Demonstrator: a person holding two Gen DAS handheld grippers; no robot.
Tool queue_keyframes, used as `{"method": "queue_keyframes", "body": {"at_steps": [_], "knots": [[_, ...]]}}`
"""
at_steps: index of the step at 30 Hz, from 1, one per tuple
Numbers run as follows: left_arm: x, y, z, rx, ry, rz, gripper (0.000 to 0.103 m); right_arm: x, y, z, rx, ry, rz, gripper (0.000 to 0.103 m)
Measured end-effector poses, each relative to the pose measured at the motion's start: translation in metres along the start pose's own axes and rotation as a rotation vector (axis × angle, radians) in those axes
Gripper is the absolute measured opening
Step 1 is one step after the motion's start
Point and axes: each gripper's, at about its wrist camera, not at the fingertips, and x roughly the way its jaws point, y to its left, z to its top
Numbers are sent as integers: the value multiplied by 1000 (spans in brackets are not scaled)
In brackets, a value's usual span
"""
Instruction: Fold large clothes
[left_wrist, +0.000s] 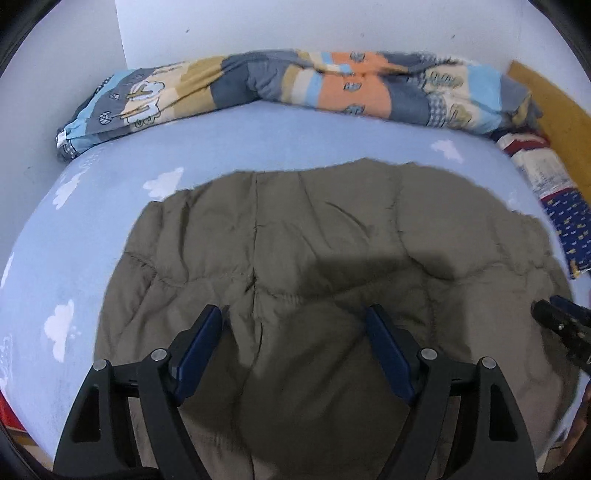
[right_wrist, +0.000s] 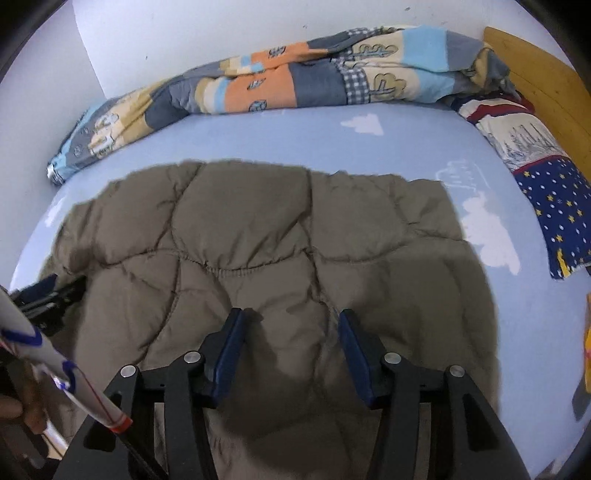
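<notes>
On bed: the quilted coat (left_wrist: 314, 258) lies spread on the blue sheet (left_wrist: 92, 229), its far hem toward 12 o'clock.
Left gripper (left_wrist: 295, 350): released, jaws apart above the coat, grasping nothing.
Right gripper (right_wrist: 290, 354): also released, above the cloth.
Handling: likely soft, puffy, light, a little slippery.
Hold: I would pinch an edge or corner at 6 o'clock, not the padded middle.

Wall (left_wrist: 295, 26): plain white, behind the bed from 10 to 2 o'clock, with a vertical corner edge at 11 o'clock.
Bed sheet (left_wrist: 288, 144): pale blue, printed with white clouds.
Patchwork quilt (left_wrist: 295, 85): rolled along the wall at 12 o'clock.
Headboard (right_wrist: 535, 70): yellow wood, at 2 o'clock.
Star-patterned pillow (right_wrist: 554, 206): navy, at 3 o'clock, below the headboard.
Light: even, soft shadows.
</notes>
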Motion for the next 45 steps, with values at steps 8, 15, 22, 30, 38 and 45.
{"method": "queue_keyframes", "body": {"at_steps": [8, 15, 22, 30, 38, 45], "knots": [[-77, 12, -68, -11, -101, -12, 80, -72, -17, -62, 76, -73, 0, 58], [-54, 28, -112, -44, -49, 6, 80, -50, -48, -109, 151, 39, -47, 60], [-77, 24, -129, -59, -116, 15, 80, -77, -31, -106, 96, -93, -87, 61], [-66, -1, -141, 11, -110, 16, 80, -55, 52, -115, -115, -61, 8, 65], [-64, -4, -140, 27, -124, 34, 82, -47, 48, -117, -131, -38, 18, 69], [-63, -6, -138, 33, -130, 37, 82, -56, -12, -96, 43, -95, -110, 69]]}}
